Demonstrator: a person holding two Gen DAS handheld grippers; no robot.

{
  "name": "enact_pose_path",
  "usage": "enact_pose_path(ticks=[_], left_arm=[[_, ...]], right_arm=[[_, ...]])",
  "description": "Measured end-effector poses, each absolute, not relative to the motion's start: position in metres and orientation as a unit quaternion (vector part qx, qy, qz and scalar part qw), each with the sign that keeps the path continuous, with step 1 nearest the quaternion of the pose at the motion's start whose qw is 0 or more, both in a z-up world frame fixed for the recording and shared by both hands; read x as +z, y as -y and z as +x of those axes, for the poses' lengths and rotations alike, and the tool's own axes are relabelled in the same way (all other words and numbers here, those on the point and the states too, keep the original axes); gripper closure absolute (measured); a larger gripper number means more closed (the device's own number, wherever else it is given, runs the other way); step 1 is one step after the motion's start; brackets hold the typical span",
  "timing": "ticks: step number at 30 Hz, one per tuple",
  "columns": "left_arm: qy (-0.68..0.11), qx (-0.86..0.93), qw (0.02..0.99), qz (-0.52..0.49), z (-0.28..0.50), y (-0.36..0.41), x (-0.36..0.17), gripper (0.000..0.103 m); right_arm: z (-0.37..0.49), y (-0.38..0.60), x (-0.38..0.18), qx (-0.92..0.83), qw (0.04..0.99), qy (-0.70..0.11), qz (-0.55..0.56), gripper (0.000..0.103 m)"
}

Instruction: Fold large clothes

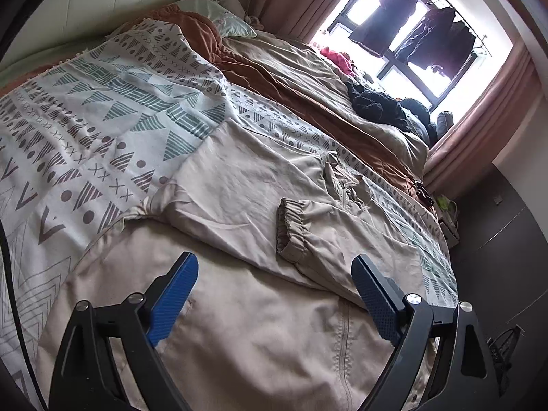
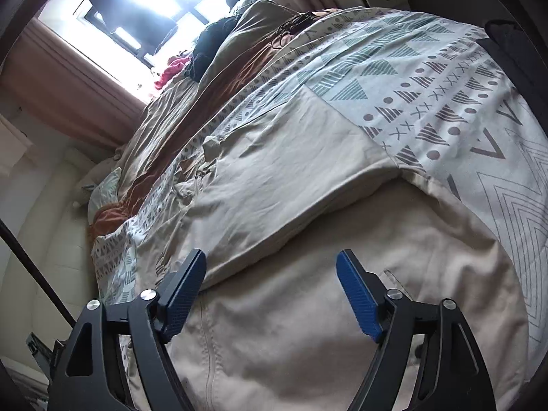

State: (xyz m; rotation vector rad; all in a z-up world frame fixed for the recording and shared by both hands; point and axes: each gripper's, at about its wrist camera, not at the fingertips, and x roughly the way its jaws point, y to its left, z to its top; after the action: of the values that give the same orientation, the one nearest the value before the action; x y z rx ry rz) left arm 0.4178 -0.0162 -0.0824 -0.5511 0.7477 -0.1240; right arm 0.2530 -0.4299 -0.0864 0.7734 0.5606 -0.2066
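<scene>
A large beige zip jacket (image 1: 246,188) lies spread on the patterned bedspread (image 1: 85,109). One sleeve is folded across its front, with the elastic cuff (image 1: 291,229) lying on the chest. My left gripper (image 1: 274,267) is open and empty, just above the jacket's lower body. In the right wrist view the same jacket (image 2: 291,171) fills the middle, with a sleeve folded across as a raised band. My right gripper (image 2: 272,263) is open and empty, just above the lower part near the zip (image 2: 209,342).
A brown and tan duvet (image 1: 308,78) lies bunched along the far side of the bed, with dark clothes (image 1: 380,102) and a pink item (image 1: 339,58) by the window. A pillow (image 1: 222,17) sits at the head. A dark wardrobe (image 1: 507,233) stands beside the bed.
</scene>
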Motion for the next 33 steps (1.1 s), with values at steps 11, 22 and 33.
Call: enact_pose_path(ticks=[11, 22, 33], left_arm=[[-0.334, -0.059, 0.895, -0.29, 0.326, -0.004, -0.099, 0.007], [-0.325, -0.044, 0.894, -0.305, 0.259, -0.027, -0.112, 0.004], [-0.309, -0.061, 0.876, -0.365, 0.195, -0.054, -0.125, 0.004]], right_arm=[[0.174, 0.432, -0.095, -0.11, 0.879, -0.256, 0.386, 0.022], [0.088, 0.422, -0.123, -0.077, 0.871, -0.23, 0.428, 0.022], [0.023, 0.4, -0.14, -0.054, 0.869, -0.209, 0.446, 0.022]])
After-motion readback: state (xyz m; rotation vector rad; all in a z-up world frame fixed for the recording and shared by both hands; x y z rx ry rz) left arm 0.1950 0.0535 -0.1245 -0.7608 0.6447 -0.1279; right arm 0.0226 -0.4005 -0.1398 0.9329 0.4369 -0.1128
